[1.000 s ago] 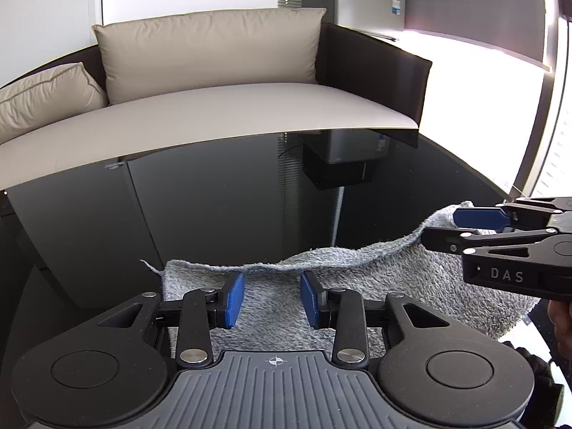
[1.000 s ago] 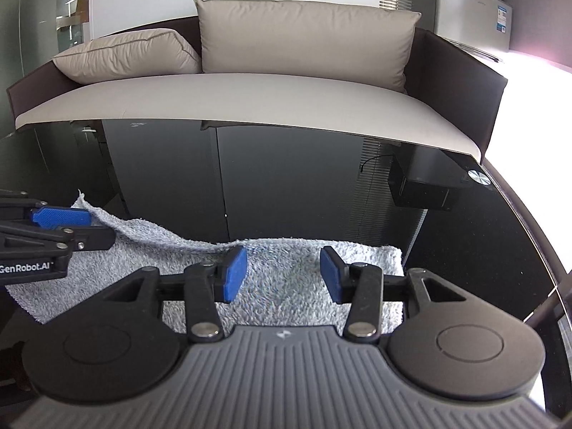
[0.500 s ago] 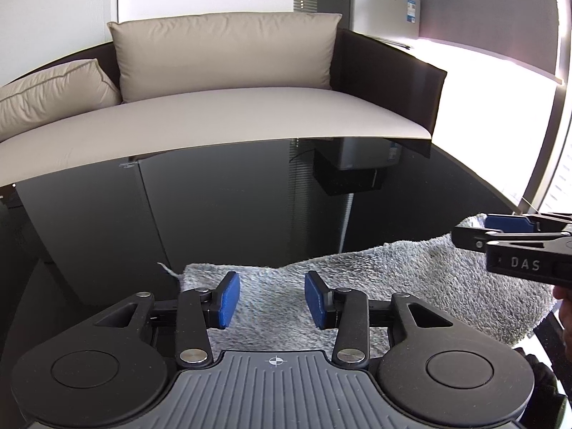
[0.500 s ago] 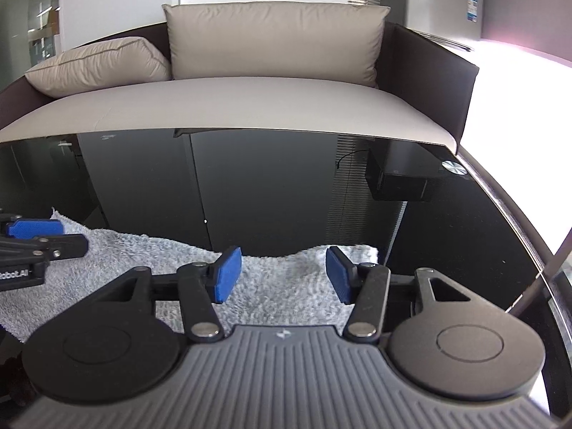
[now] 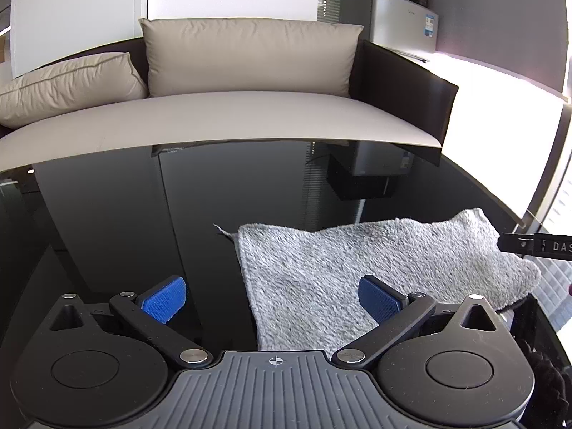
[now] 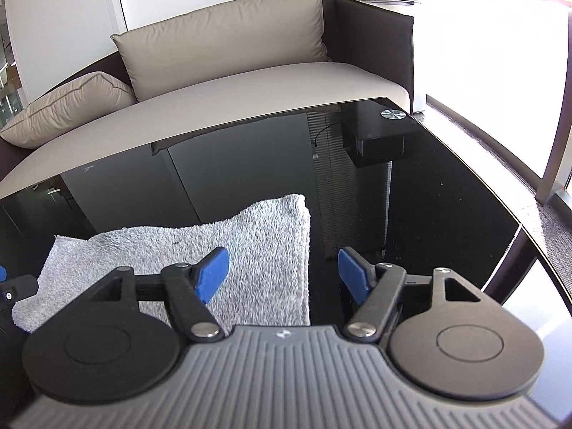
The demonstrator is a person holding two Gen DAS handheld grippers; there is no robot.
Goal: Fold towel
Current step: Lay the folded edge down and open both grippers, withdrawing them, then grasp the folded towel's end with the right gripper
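A grey terry towel [image 5: 357, 261] lies folded and flat on the glossy black table [image 5: 143, 214]; it also shows in the right wrist view [image 6: 250, 250]. My left gripper [image 5: 273, 298] is open wide and empty, hovering over the towel's left edge. My right gripper [image 6: 282, 275] is open wide and empty over the towel's right edge. The tip of the right gripper shows at the right edge of the left wrist view [image 5: 536, 245], and the tip of the left gripper at the left edge of the right wrist view [image 6: 14, 286].
A beige sofa [image 5: 232, 118] with cushions [image 5: 250, 57] stands just beyond the table's far edge. A fridge with a microwave on it [image 5: 400, 18] is at the back right. The table's right edge [image 6: 507, 214] curves near bright windows.
Both grippers have opened wide and drawn back and apart toward the towel's two ends. The towel's raised far edge has dropped, and it now lies flat.
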